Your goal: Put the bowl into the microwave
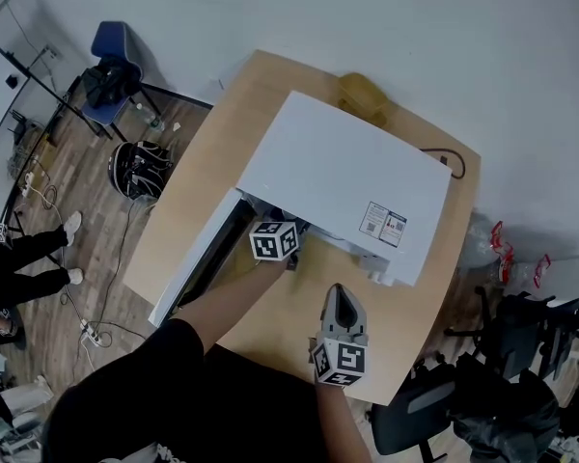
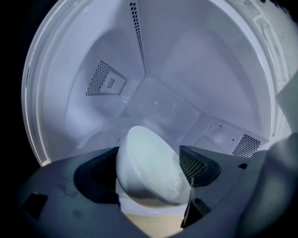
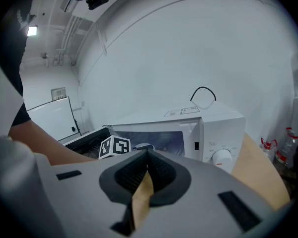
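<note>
Nearest, seen from above, is the person's dark sleeve and bare forearms. The right gripper (image 3: pixel 147 162) hovers over the near edge of a light wooden table (image 1: pixel 198 177), with its jaws pressed together and nothing between them. Just beyond it, the left gripper (image 2: pixel 149 152) reaches into the open front of a white microwave (image 1: pixel 347 177). Only its marker cube shows from above. Its jaws are spread wide. The white bowl (image 2: pixel 150 166) lies tilted between them at the front of the pale oven cavity, and the pads are not pinching it. The microwave door (image 1: pixel 198 263) hangs open to the left. The oven fills most of the tabletop, with a black cable (image 1: pixel 442 157) at its far right corner and a yellowish object (image 1: pixel 363 93) behind it.

Around the table is a wood-plank floor (image 1: pixel 82 196). To the left are a person's legs (image 1: pixel 29 258) and trailing cords. Further off are a black bundle (image 1: pixel 140 169) and a blue chair (image 1: pixel 111 48). Dark office chairs (image 1: pixel 420 418) stand to the right, and a plain white wall (image 1: pixel 386 17) is beyond.
</note>
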